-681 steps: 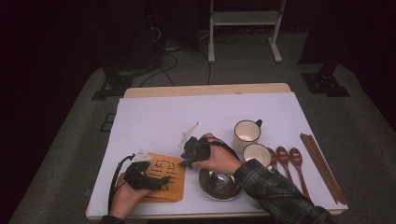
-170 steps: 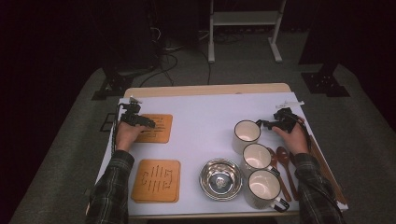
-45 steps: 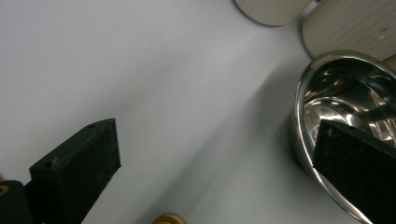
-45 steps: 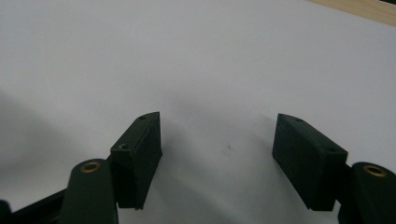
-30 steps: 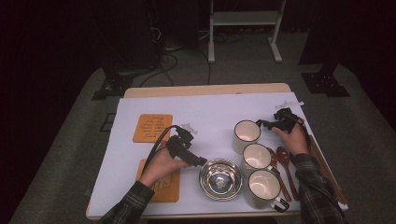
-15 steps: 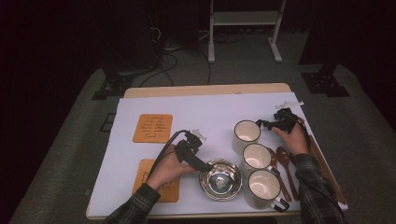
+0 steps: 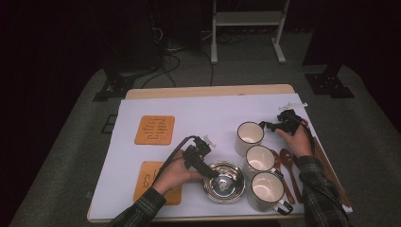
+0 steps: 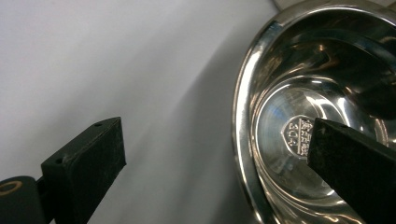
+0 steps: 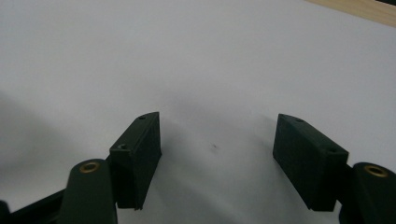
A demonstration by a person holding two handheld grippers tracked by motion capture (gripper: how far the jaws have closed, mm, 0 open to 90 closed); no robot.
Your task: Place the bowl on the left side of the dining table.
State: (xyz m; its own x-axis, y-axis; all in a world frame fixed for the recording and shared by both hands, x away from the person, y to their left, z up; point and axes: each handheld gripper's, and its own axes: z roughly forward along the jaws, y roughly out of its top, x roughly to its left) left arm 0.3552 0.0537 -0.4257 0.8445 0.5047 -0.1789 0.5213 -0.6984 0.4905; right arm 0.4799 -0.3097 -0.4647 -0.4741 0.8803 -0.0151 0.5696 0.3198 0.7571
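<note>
Bowl (image 8: 299, 140): shiny steel, stamped base | left hand-held gripper (image 8: 219, 154): wide, straddling rim

Left gripper (image 7: 213, 174) at 6 o'clock, jaws wide apart; right gripper (image 7: 267, 125) at 3 o'clock, jaws spread, empty.

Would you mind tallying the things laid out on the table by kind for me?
Orange mats: 2, one farther back and one near the table's front edge, partly under the left forearm.
White mugs: 3.
Steel bowl: 1.
Wooden spoons: 2.
Total: 8.
</note>
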